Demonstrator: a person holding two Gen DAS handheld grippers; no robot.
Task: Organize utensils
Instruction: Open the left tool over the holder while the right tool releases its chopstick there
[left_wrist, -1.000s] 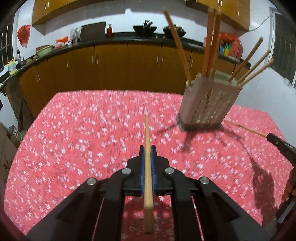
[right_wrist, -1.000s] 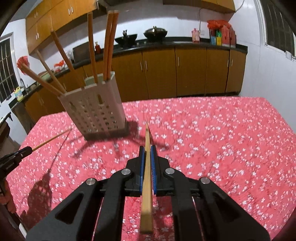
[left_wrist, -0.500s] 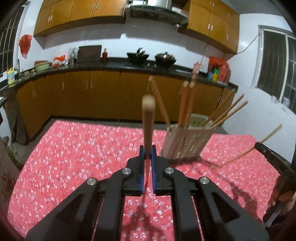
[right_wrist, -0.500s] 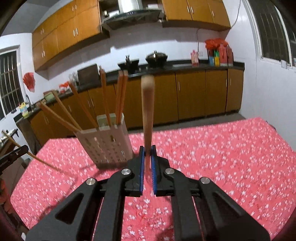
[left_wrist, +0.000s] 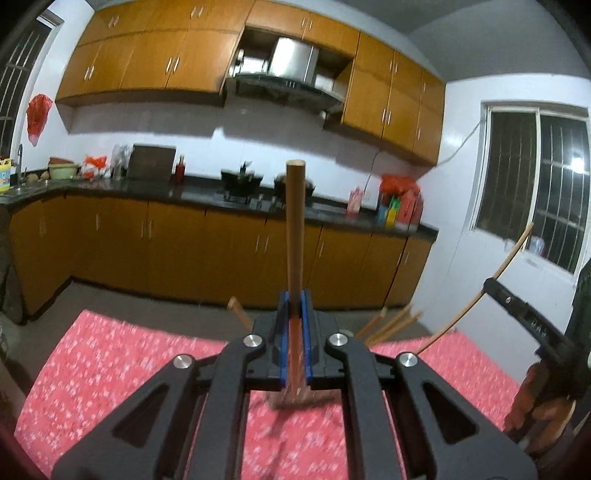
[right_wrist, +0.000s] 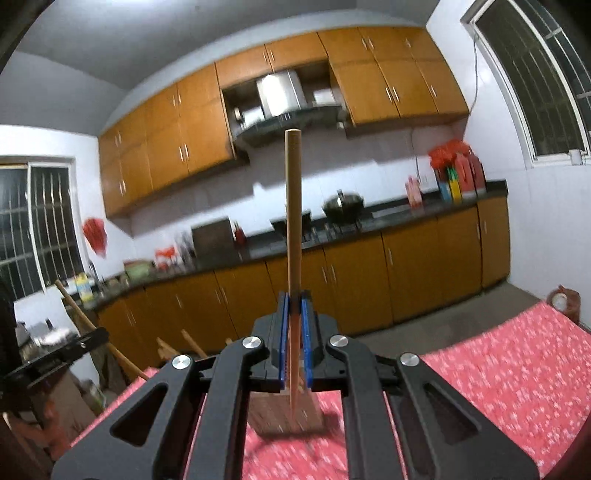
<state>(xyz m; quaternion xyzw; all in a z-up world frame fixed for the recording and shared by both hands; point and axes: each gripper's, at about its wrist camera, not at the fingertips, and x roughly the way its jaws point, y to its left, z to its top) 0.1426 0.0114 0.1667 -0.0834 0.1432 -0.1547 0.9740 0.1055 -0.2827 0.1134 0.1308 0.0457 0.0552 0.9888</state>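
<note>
Both grippers carry a chopstick — left gripper (left_wrist: 294, 339) has its fingers (left_wrist: 283, 332) clamped on one chopstick (left_wrist: 295, 229), right gripper (right_wrist: 294, 339) likewise on its own chopstick (right_wrist: 293, 229), each stick standing near upright above the red floral table (left_wrist: 110, 354). The slotted utensil holder (right_wrist: 284, 413) sits on the table just below, mostly hidden behind the fingers. Step in hand, as judged: carry to holder. Next move needs each lower tip lined over the holder's open top, then lowering — sticks already inside lean outward and crowd the entry.

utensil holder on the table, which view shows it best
Right wrist view: part of the utensil holder, perforated wall and base, shows below the right gripper, though blurred. In the left wrist view the left gripper hides nearly all of it.
</note>
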